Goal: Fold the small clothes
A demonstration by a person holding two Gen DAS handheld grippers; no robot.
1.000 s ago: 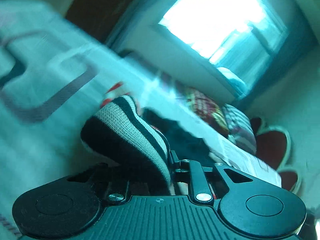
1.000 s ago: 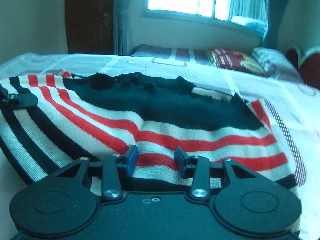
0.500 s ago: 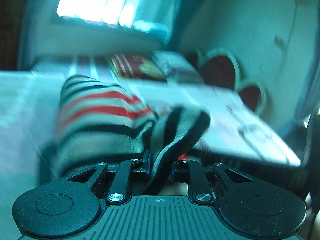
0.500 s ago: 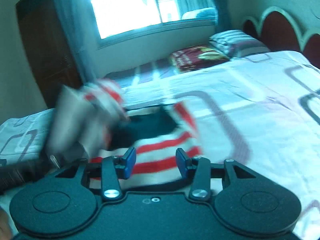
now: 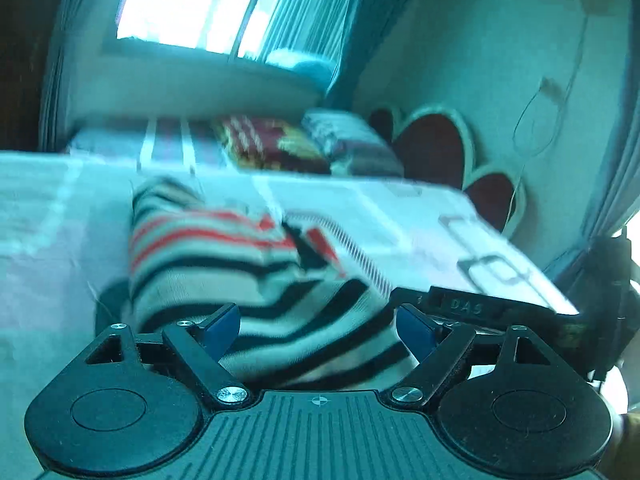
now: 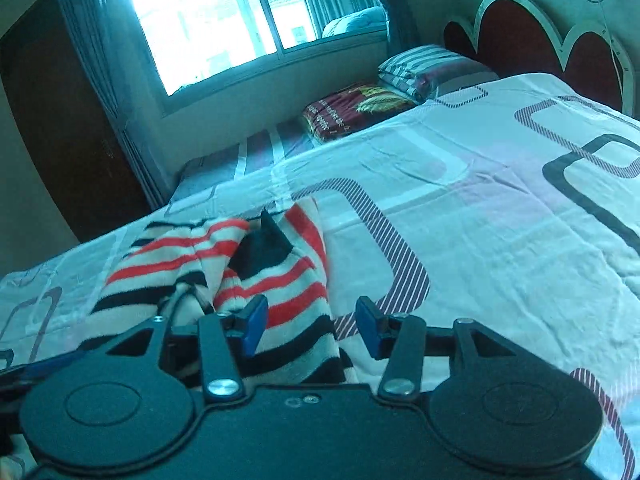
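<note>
A small striped knit sweater point(image 5: 224, 264), white with red and black stripes and a black chest panel, lies folded over on the bed sheet point(image 5: 48, 248). My left gripper point(image 5: 318, 330) is open, its blue pads wide apart just above the sweater's near edge, holding nothing. In the right wrist view the sweater point(image 6: 256, 280) lies at lower left on the sheet point(image 6: 500, 240). My right gripper point(image 6: 310, 328) is open and empty, its left pad over the sweater's right edge. The right gripper's black body point(image 5: 520, 312) shows at the right of the left wrist view.
The bed has a patterned white sheet. Folded blankets and a striped pillow point(image 6: 428, 70) lie at its far end, near a red scalloped headboard point(image 6: 532, 36). A window point(image 6: 232, 16) with curtains and a dark wooden door point(image 6: 52, 120) stand behind.
My left gripper was shut on a sweater fold and carried it across to the right; now it has opened and let go. The sweater lies folded over. My right gripper stayed open and swung right.
</note>
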